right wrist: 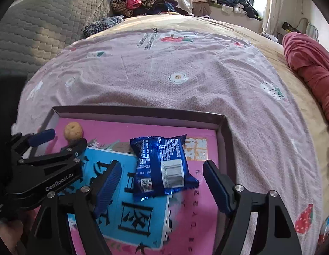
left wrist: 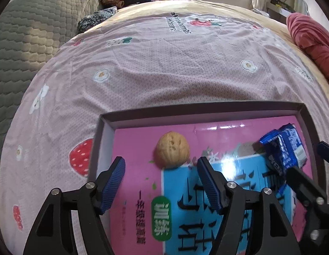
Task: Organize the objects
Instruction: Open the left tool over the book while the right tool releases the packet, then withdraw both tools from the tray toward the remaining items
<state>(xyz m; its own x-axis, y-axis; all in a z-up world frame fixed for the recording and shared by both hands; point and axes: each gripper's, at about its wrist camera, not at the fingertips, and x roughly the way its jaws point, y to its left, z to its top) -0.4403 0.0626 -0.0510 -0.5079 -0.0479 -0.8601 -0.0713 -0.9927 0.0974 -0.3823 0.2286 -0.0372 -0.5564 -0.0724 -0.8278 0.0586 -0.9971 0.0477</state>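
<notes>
Right wrist view is showing the blue snack packet (right wrist: 162,165) lying on the glossy book (right wrist: 198,223) inside the shallow box (right wrist: 141,111), between the right gripper (right wrist: 162,182) jaws, spread wide and empty. Closing could be skidding it. Left gripper (left wrist: 161,178), also wide, is nearing the walnut (left wrist: 172,149), which may roll.

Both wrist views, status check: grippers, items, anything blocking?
Left gripper open, empty, behind walnut. Right gripper open around blue snack packet. Both items in box on pink book. Nothing blocking.
</notes>
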